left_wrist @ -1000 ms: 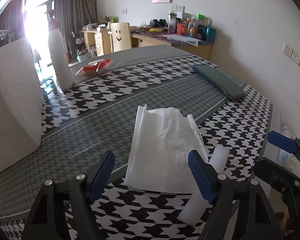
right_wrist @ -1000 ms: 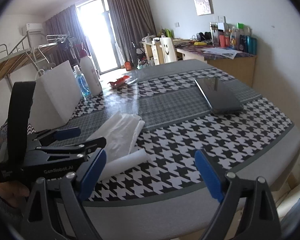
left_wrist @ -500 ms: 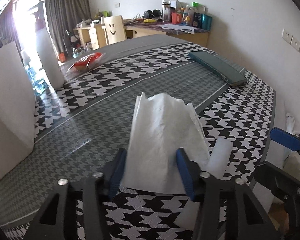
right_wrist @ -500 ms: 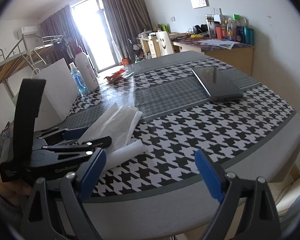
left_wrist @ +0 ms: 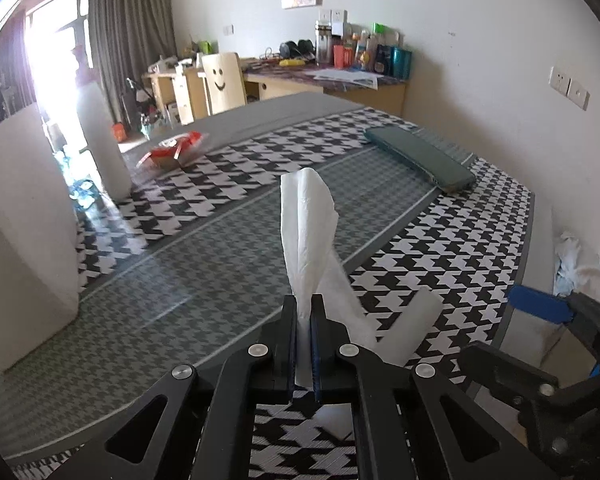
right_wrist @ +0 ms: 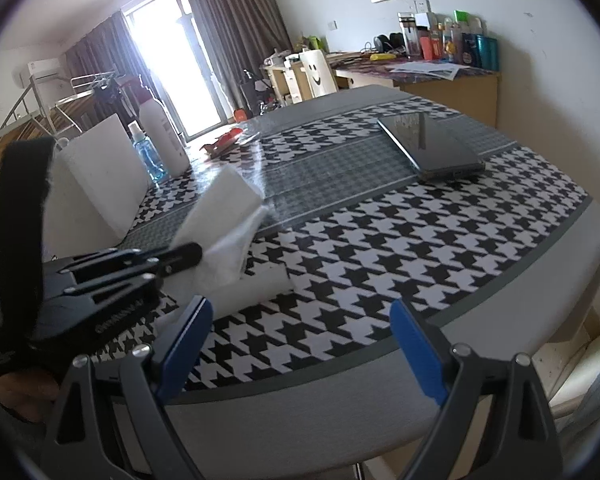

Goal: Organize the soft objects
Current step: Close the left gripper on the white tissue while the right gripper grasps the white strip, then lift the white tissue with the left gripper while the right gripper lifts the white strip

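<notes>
White tissue sheet (left_wrist: 309, 236): soft, crumpled, pinched at its near end and standing up from the left gripper (left_wrist: 304, 344); far end droops to one side above the table (left_wrist: 440, 240).
Left gripper: black frame, blue pads; its jaws have just been closing and now stand clamped together on the tissue sheet, the paper bunched between the pads. In the right wrist view the same gripper (right_wrist: 198, 254) shows side-on, tissue fanning out from its tips.
Right gripper (right_wrist: 300, 344): jaws wide apart, nothing between them, held over the near edge of the table.
White roll (left_wrist: 414, 322): lies on the table just beside the tissue sheet, on the side toward the right gripper.
Table: houndstooth cloth, black and white, with a grey checked band along the middle.
Dark green flat case (left_wrist: 420, 158): on the table, well beyond the tissue sheet.
Large white block (left_wrist: 24, 232): upright on the table, far from the case.
White bottle (left_wrist: 102, 148): upright, behind the block.
Red wrapper (left_wrist: 176, 150): on the table near the bottle.
</notes>
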Tool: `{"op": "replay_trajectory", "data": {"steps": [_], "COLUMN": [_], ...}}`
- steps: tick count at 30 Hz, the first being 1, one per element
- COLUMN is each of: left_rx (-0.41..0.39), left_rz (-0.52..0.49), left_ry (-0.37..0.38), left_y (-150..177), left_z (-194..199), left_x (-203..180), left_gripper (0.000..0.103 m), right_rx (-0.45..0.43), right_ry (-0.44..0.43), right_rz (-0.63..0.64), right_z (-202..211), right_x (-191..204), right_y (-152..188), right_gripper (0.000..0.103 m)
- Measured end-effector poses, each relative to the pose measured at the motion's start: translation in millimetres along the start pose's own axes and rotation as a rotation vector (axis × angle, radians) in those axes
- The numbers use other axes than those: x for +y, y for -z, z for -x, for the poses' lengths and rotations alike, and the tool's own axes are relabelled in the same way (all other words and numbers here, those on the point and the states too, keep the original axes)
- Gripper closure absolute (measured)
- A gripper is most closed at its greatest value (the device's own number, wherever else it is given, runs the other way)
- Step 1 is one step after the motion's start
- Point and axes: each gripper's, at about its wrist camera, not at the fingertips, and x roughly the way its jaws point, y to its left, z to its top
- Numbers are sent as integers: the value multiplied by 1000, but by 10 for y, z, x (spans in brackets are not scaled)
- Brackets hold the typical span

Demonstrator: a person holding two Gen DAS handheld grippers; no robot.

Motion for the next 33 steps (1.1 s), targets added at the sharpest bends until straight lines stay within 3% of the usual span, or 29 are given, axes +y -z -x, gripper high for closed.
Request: {"op": "replay_trajectory", "data": {"steps": [11,21,33], "left_rx": [-74,-97,-127], "left_rz": [16,41,87], "left_ry": [-38,-33,-20], "left_y": [81,133,182], "left_z": [281,333,414], "left_x": [243,427,605], "left_gripper": [97,97,97], "right_rx": [42,117,183], "right_ry": [-31,-22,23], "right_rz": [-17,-28,-64], "right_z": [-116,-308,-482], "right_x": [219,395,462], "right_y": [-20,-114,-264], "right_gripper": [11,46,47]}}
